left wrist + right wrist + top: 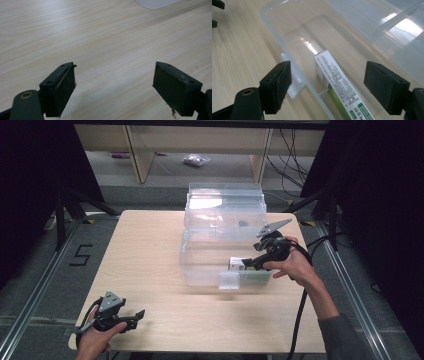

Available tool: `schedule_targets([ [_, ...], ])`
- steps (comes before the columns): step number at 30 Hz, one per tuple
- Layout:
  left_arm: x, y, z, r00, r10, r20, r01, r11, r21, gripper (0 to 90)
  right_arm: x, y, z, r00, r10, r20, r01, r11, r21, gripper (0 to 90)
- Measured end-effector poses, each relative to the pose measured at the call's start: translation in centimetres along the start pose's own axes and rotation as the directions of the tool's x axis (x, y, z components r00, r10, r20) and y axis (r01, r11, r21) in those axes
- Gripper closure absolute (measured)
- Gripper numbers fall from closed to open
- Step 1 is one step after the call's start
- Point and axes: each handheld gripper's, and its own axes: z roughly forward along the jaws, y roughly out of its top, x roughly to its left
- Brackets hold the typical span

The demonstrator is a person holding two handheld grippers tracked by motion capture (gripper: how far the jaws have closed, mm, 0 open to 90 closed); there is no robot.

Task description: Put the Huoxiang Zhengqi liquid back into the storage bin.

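Right gripper view: both grippers released, right gripper (327, 87) over white-green box (339, 87), print too small to read.

Glossy plastic box (210, 265) — (matt) wood table (150, 270)

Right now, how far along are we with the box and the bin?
Done: the white-and-green box lies inside the open clear bin. In hand: nothing; the right gripper is open over the box, the left gripper open near the table edge. Left, probably: closing the lid.
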Motion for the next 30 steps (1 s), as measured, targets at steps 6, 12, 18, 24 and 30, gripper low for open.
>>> schedule_targets([
  [6,0.0,0.0,0.0,1.0000,-0.004,-0.003,0.004,1.0000,-0.005,17.2,0.8,-1.0,-0.1,0.9986,0.043,0.029,-0.043,0.999,-0.023,22.0],
  [12,0.0,0.0,0.0,1.0000,0.001,0.001,-0.001,1.0000,0.006,16.9,1.5,-1.8,-0.2,0.9986,0.050,0.018,-0.050,0.998,-0.043,21.9],
  [18,-0.1,0.0,-0.1,1.0000,-0.002,-0.010,0.002,1.0000,0.001,16.8,1.9,-2.3,-0.2,0.9976,0.067,0.019,-0.065,0.995,-0.080,21.2],
  [24,-0.1,0.0,-0.1,1.0000,-0.001,-0.010,0.001,1.0000,-0.001,16.7,2.1,-2.7,-0.4,0.9972,0.074,0.008,-0.073,0.995,-0.074,20.8],
  [30,0.0,0.0,0.0,1.0000,-0.001,-0.003,0.001,1.0000,-0.009,16.6,2.3,-3.4,-0.4,0.9961,0.088,-0.007,-0.088,0.993,-0.078,21.6],
])
